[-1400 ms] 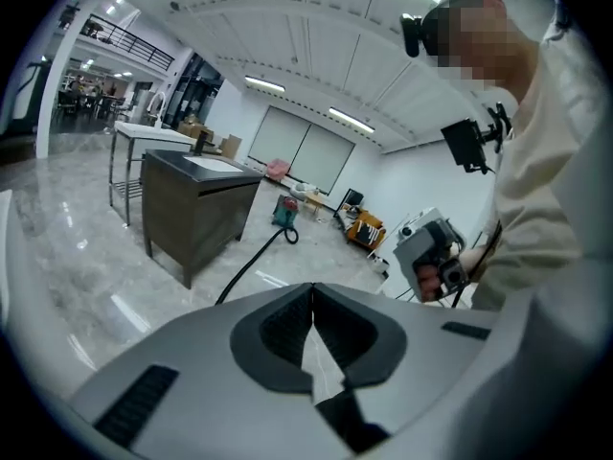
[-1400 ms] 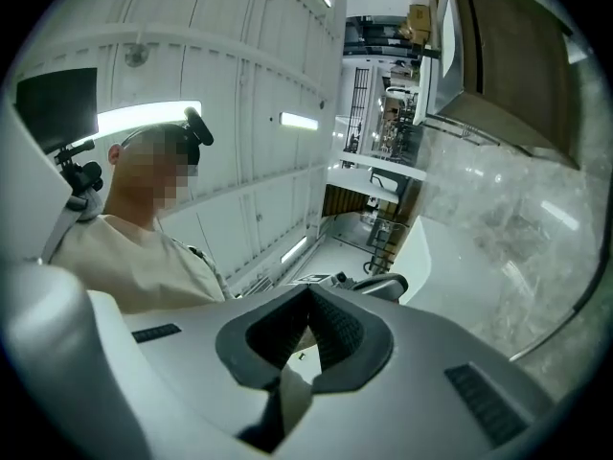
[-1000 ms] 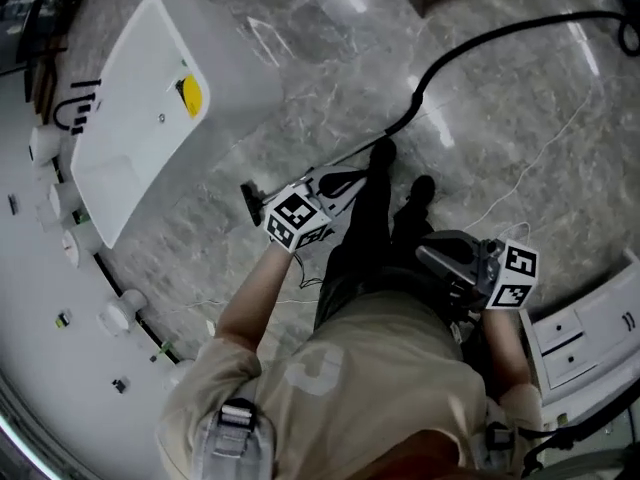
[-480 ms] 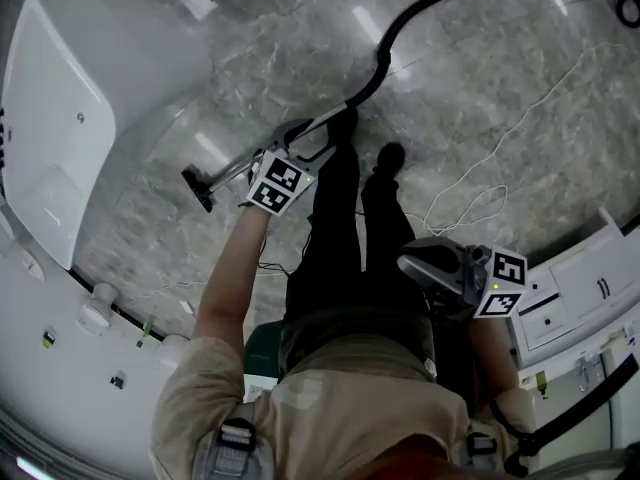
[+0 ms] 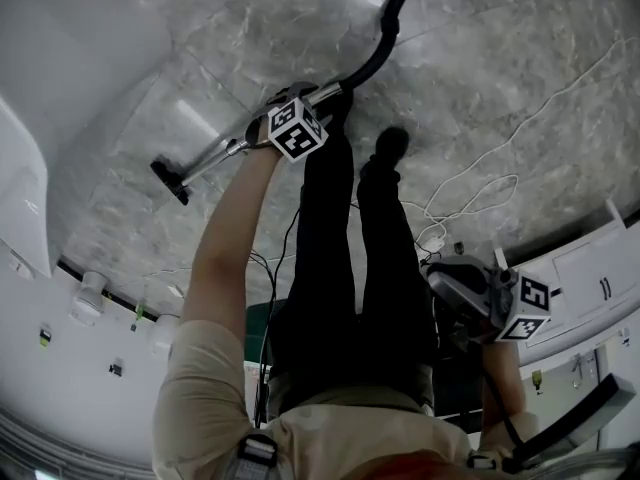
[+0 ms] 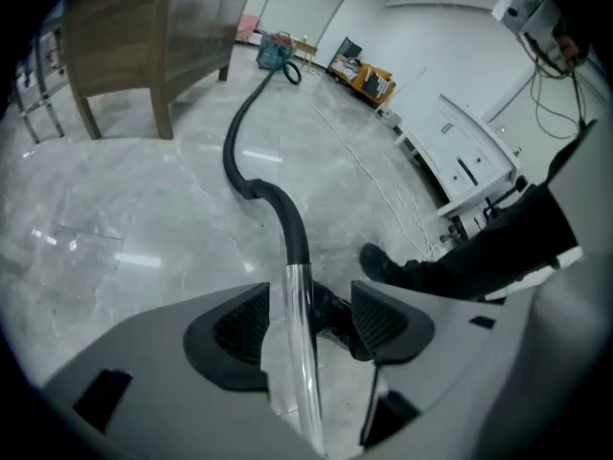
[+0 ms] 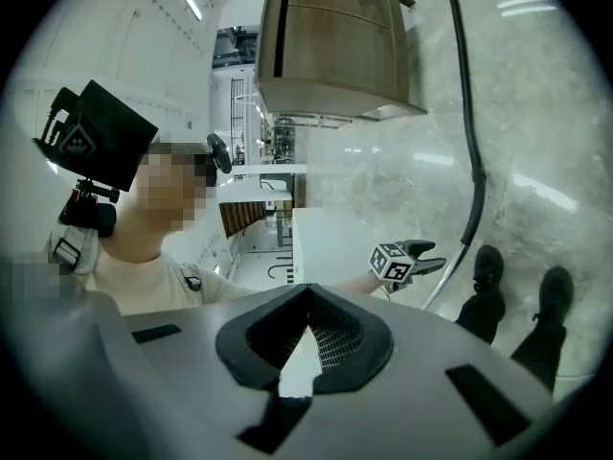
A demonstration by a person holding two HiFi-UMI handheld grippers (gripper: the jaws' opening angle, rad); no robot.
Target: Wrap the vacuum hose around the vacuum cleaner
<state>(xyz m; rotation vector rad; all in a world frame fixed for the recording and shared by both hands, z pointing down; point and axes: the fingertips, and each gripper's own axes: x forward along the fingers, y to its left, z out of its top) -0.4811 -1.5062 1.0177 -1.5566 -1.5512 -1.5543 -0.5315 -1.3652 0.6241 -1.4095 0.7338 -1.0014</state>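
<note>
The vacuum hose (image 6: 230,147) lies on the marble floor (image 6: 115,209). It runs in a loose curve from just beyond the left gripper (image 6: 311,322) to the teal vacuum cleaner (image 6: 276,52), far past the fingertips, so none of it is wrapped yet. Its near end joins a metal wand tube (image 6: 299,324) that passes between the left fingers (image 6: 239,329). These stand apart: the tube sits close against one pad with a clear gap to the other, so it is cradled rather than clamped. The right gripper (image 7: 308,338) hangs well off to the side, its fingers together on nothing.

**What could go wrong**
- The wand could roll or slide out from between the fingers if it is lifted or swung before they close on it, and the smooth metal makes this more likely.
- The floor nozzle (image 5: 170,178), at the wand's end behind the fingers, could scrape or catch on the floor.
- A pull on the long slack hose might drag or tip the distant cleaner instead of gathering the hose.
- The shoes (image 7: 487,278) stand just beyond the fingertips beside the wand, so a loop of hose could foul them.
- The thin white cable (image 6: 378,175) beyond could snag in the hose.

**Counts**
- One hose, one wand tube, one nozzle and one vacuum cleaner.
- Two grippers and two shoes.
- One white cable, as far as I can tell.
</note>
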